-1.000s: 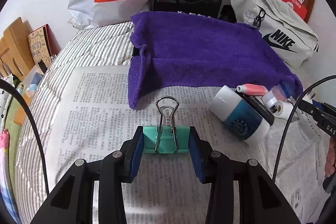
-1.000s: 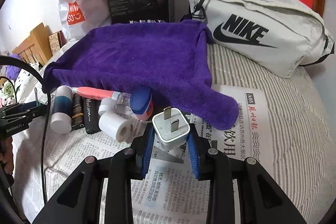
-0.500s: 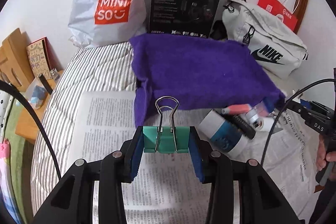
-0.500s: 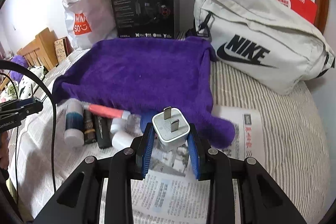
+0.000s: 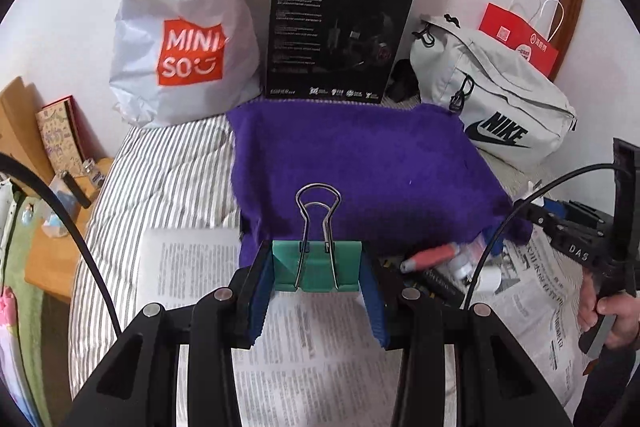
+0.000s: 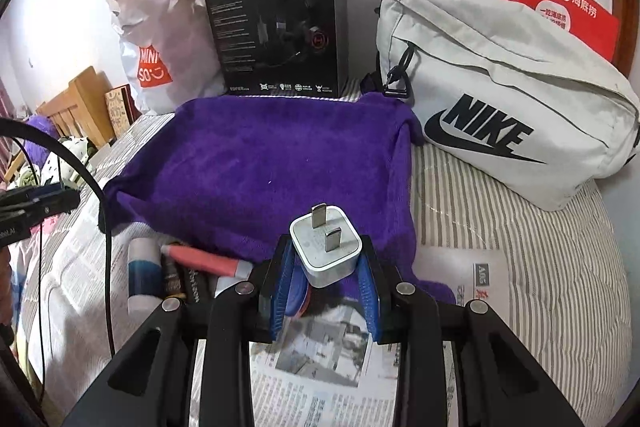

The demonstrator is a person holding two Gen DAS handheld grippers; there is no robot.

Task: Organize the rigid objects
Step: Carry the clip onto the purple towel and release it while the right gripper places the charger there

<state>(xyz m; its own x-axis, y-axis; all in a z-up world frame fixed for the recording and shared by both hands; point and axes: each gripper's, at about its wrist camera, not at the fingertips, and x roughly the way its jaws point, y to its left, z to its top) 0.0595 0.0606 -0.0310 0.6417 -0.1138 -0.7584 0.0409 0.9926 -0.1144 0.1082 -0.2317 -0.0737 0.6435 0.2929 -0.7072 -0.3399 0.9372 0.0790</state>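
Observation:
My left gripper point(image 5: 316, 269) is shut on a teal binder clip point(image 5: 320, 265) with silver wire handles and holds it above the newspaper point(image 5: 304, 347), in front of the purple towel point(image 5: 360, 167). My right gripper point(image 6: 326, 263) is shut on a white plug adapter point(image 6: 326, 251), prongs up, held over the towel's near edge point(image 6: 260, 163). A pile of small items lies at the towel's front: a pink tube point(image 6: 204, 261), a white and blue bottle point(image 6: 140, 277) and dark tubes point(image 6: 192, 283). The pink tube also shows in the left wrist view point(image 5: 430, 255).
A white Nike bag point(image 6: 500, 115), a black Hecate box point(image 6: 276, 27), a Miniso bag point(image 5: 180, 39) and red bags point(image 6: 556, 11) stand behind the towel. A wooden bedside table point(image 5: 52, 259) is off the striped bed's point(image 6: 540, 247) left edge. The other gripper point(image 5: 576, 239) is at right.
Both grippers have risen and pulled back from the bed with their objects still held. The towel and the pile of items now sit lower and farther off in both views.

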